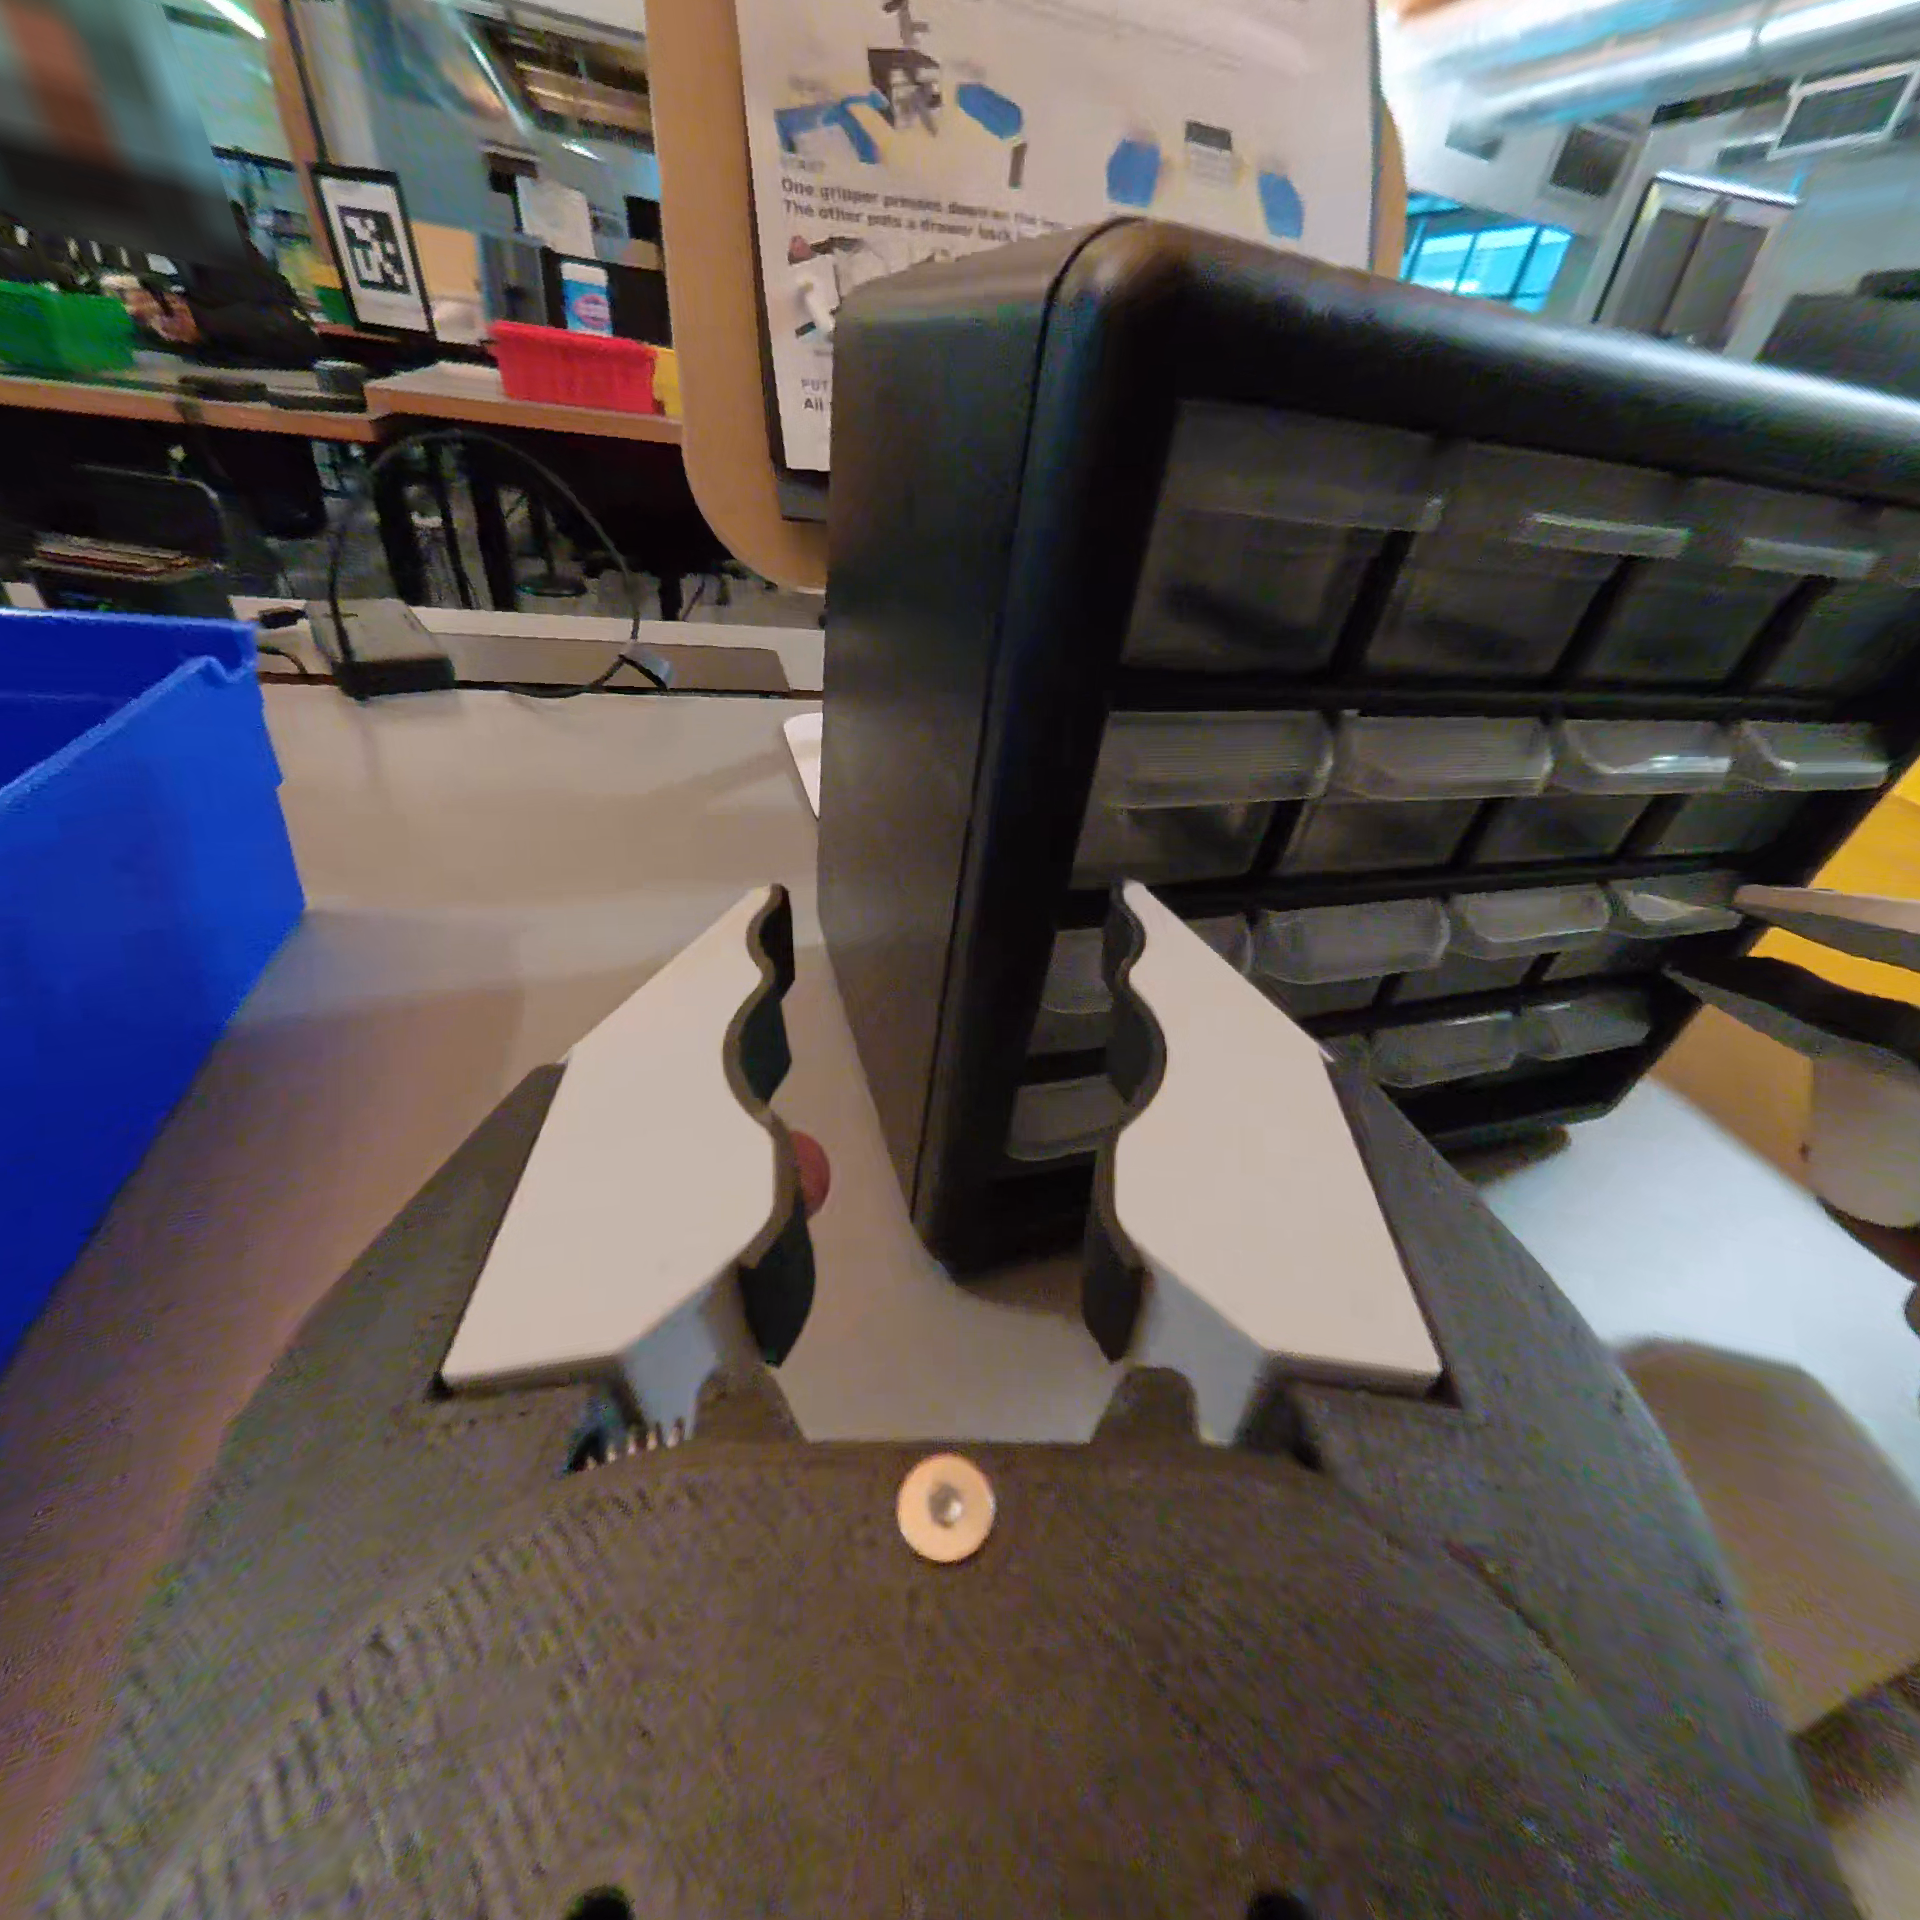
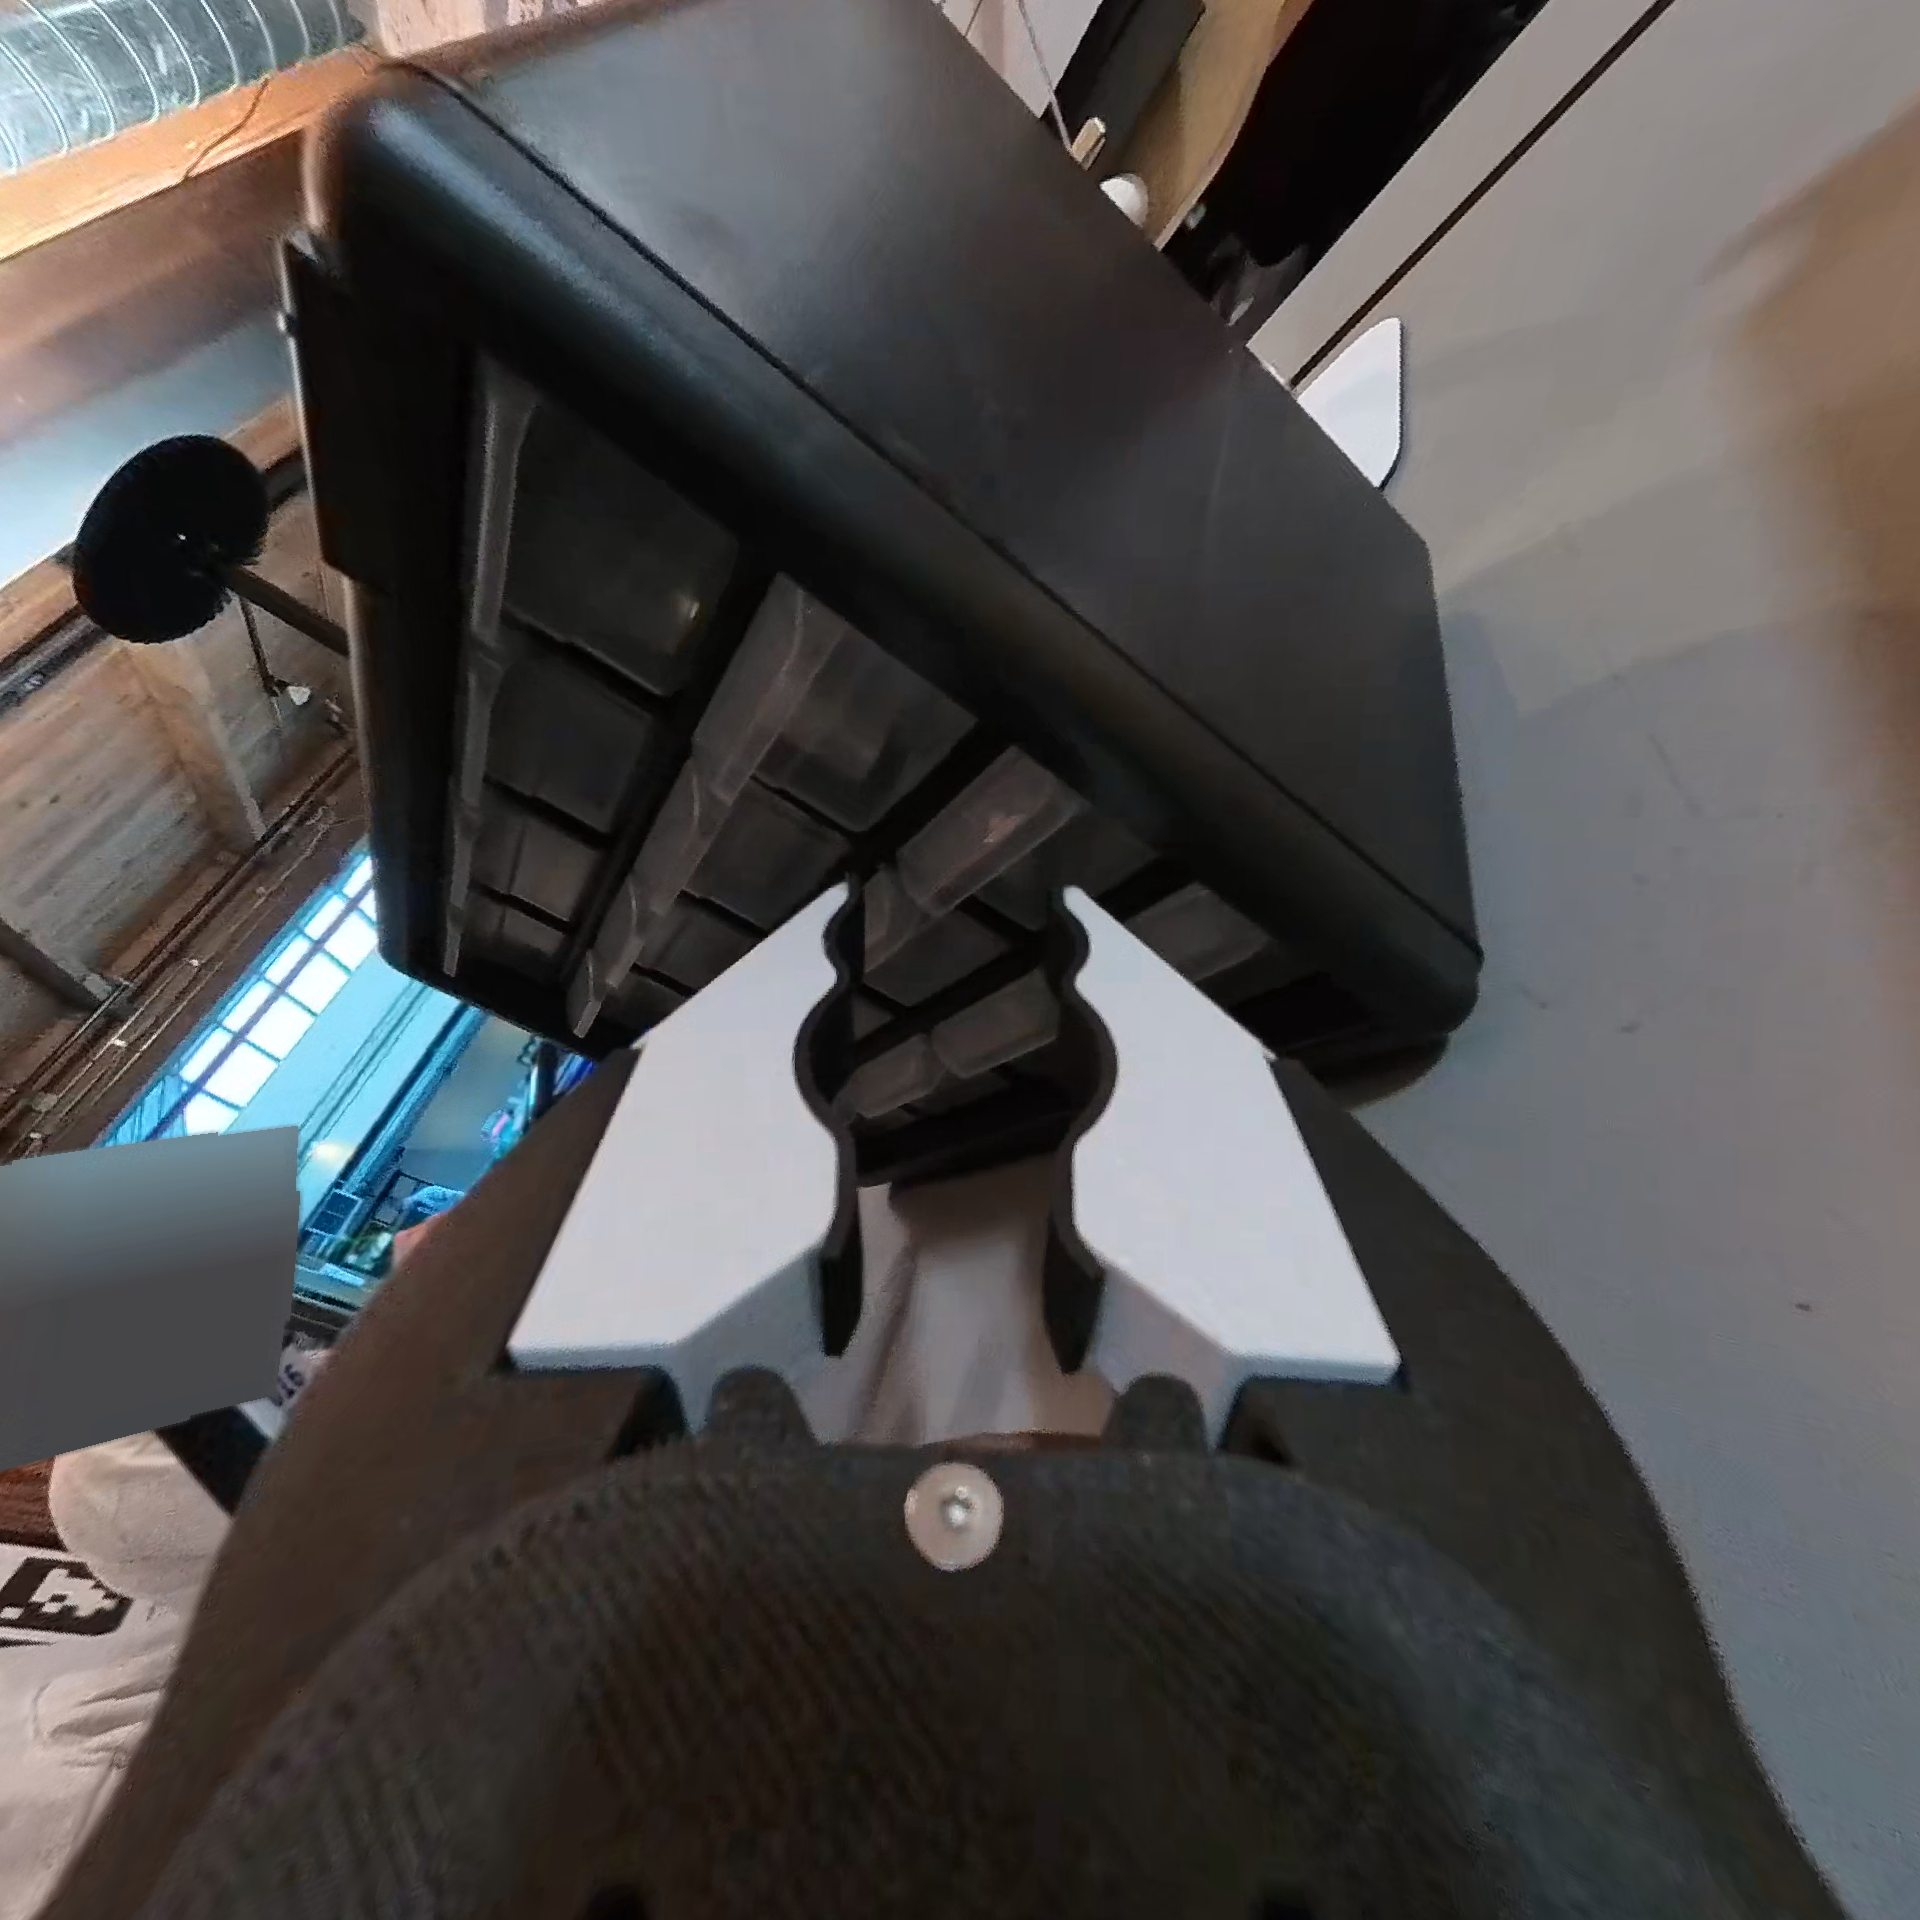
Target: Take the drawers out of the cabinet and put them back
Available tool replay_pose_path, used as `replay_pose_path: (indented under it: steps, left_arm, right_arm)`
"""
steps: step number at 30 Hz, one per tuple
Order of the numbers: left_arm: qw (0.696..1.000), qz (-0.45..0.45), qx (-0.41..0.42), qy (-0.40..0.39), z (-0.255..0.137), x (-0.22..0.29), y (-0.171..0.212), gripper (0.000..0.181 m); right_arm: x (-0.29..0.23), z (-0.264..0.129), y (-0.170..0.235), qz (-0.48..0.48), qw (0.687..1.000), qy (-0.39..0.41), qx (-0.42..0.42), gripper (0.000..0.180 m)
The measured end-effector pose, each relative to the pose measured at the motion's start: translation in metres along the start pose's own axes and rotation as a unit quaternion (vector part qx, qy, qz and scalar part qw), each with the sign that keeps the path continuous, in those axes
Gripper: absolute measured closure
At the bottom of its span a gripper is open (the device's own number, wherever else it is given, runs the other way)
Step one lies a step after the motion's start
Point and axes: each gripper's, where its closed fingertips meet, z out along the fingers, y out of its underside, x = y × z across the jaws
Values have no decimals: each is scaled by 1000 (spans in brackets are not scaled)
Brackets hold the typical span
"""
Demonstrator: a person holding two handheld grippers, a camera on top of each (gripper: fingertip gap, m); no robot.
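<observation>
A black cabinet [image 1: 1039, 623] with rows of small clear drawers [image 1: 1434, 758] stands on a grey table [image 1: 520, 790]. My left gripper [image 1: 951, 899] is open and empty. Its fingers straddle the cabinet's near front-left corner, low down, without touching it. In the right wrist view the cabinet [image 2: 935, 343] appears rotated. My right gripper [image 2: 961, 904] is open, with its fingertips just short of the clear drawer fronts [image 2: 987, 831] in the lower rows. It also shows in the left wrist view [image 1: 1709, 940], at the cabinet's right side by the third row.
A blue bin [image 1: 125, 883] stands close on the left. A black power brick with a cable [image 1: 379, 644] lies at the table's far edge. A poster board [image 1: 1039, 156] stands behind the cabinet. A white cylinder [image 1: 1860, 1143] and a yellow surface [image 1: 1870, 862] are at the right.
</observation>
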Motion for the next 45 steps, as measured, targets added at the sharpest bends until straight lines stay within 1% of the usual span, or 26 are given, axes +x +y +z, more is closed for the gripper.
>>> replay_pose_path:
  steps: [3,5,7,8,10,13,17,22,27,30,33,35,36,37,38,39,41,43,45]
  left_arm:
    - [1000,16,-7,-6,11,-4,6,122]
    - [1000,-5,0,1,11,-3,8,124]
    - [999,-28,2,17,9,1,11,129]
    - [999,-27,-7,32,8,6,14,129]
    - [999,-4,-21,50,9,13,19,129]
    - [997,6,-16,70,9,22,16,130]
    - [997,-8,-11,74,11,24,16,129]
    - [997,-1,-15,74,14,21,18,133]
    - [997,11,-13,70,14,21,18,133]
    - [997,14,-12,68,14,22,18,133]
    - [997,16,-11,69,14,21,18,134]
    - [997,17,-9,68,14,21,17,134]
    - [997,18,-9,68,14,21,17,134]
    - [997,19,-9,68,14,21,18,134]
    - [997,20,-9,67,14,21,18,134]
    - [997,21,-9,67,14,21,18,134]
    - [997,23,-10,67,14,21,18,134]
    - [997,24,-9,66,13,21,17,134]
    - [998,24,-7,64,13,20,16,135]
  right_arm:
    - [3,3,2,13,1000,-3,-6,145]
    - [7,6,5,11,1000,3,-23,145]
    - [8,6,1,-2,1000,4,-17,146]
    - [8,6,-2,-7,1000,3,-11,148]
    - [6,5,-7,-4,1000,-9,-2,157]
    - [6,5,-7,43,998,-34,0,166]
    - [5,5,-8,111,990,-82,2,170]
    - [4,3,-7,115,989,-98,-1,172]
    - [-3,-18,3,162,980,-112,-17,173]
    - [-5,-25,8,157,983,-97,-21,172]
    - [-8,-28,20,97,991,-69,-59,152]
    - [-9,-32,31,32,994,-48,-93,148]
    - [-10,-34,34,-16,994,-36,-105,145]
    - [-11,-35,35,-81,990,-20,-111,146]
    - [-12,-35,33,-159,981,-2,-115,146]
    - [-12,-36,29,-243,962,19,-121,146]
    - [-6,-37,20,-401,904,67,-130,145]
    - [-8,-41,12,-514,840,91,-145,147]
    - [-18,-44,7,-604,775,89,-163,151]
